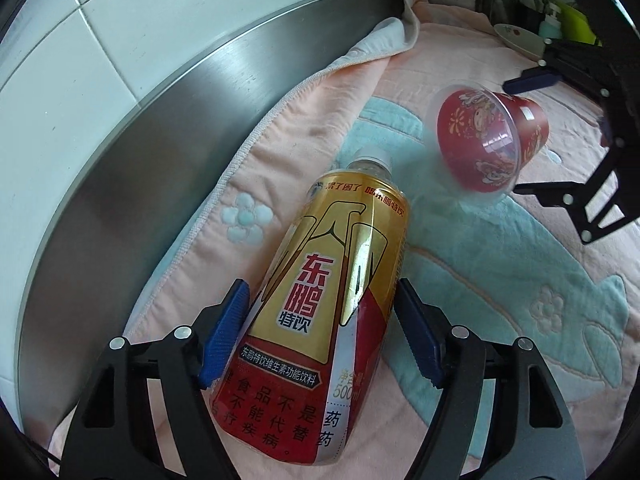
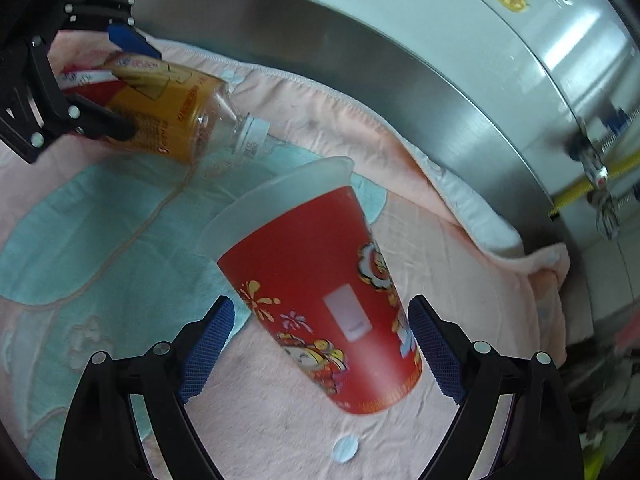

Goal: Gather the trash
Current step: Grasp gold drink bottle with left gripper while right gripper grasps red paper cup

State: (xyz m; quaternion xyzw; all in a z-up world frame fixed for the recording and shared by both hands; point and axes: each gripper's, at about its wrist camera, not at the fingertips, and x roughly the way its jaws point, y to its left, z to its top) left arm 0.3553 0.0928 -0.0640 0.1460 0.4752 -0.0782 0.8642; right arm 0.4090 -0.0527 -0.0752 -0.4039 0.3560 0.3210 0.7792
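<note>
A gold and red drink bottle (image 1: 320, 304) with a white cap lies on its side on a pink and teal towel (image 1: 500, 280). My left gripper (image 1: 322, 286) is shut on its lower body, a blue pad pressing each side. In the right wrist view the same bottle (image 2: 176, 112) lies at the upper left in the left gripper (image 2: 144, 92). A red printed cup (image 2: 328, 312) with a frosted clear lid lies tipped on the towel. My right gripper (image 2: 320, 303) straddles it, open, with a gap at the left pad (image 2: 208, 344). The left wrist view shows the cup (image 1: 488, 136) between the right gripper's fingers (image 1: 532, 78).
A brushed steel ledge (image 1: 168, 128) and a white tiled wall (image 1: 80, 40) run along the towel's far edge. A plate (image 1: 520, 38) and bottles stand beyond the towel's far end. A small white disc (image 2: 346, 450) lies on the towel near the cup. A yellow hose (image 2: 588, 188) hangs at the right.
</note>
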